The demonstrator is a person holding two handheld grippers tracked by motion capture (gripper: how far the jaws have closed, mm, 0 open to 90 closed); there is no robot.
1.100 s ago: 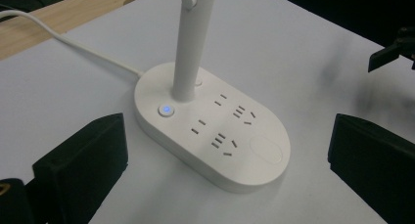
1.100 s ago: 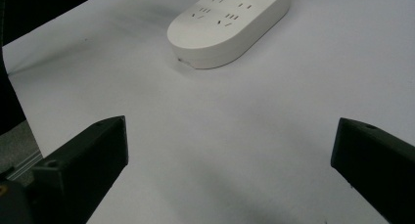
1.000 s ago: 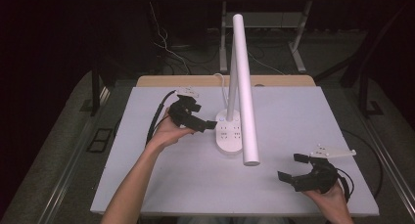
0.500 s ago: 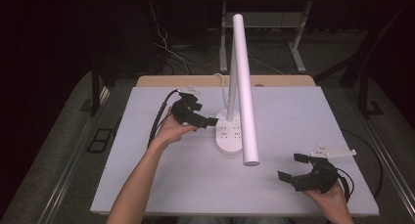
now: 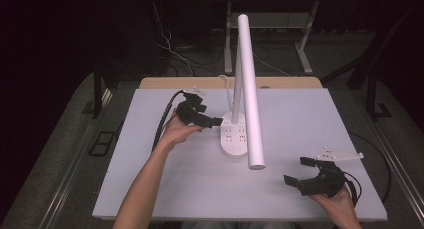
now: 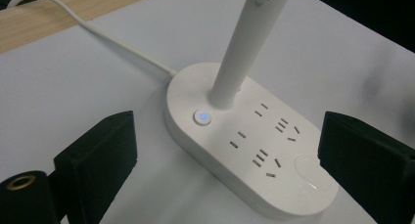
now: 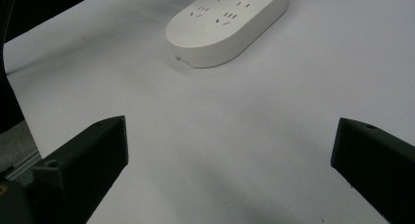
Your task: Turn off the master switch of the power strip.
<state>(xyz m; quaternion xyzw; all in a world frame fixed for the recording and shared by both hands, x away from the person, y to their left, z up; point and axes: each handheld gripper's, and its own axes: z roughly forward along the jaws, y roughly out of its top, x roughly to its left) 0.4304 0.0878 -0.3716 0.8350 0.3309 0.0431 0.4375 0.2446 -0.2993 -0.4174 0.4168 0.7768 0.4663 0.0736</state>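
Beside the white oval lamp base with its sockets, at its left edge in the high view: the left gripper, jaw tips just short of the base, nudged a shade closer than a second ago. Well apart, toward the near right corner of the pale grey table: the right gripper, unmoved, jaws spread, empty.

In the left gripper view: jaws wide apart, straddling the base, small round button lit blue beside the white upright lamp stem. Probably lining up on that button or the base; no contact yet.

In the right gripper view: jaws apart over bare table, base far ahead.
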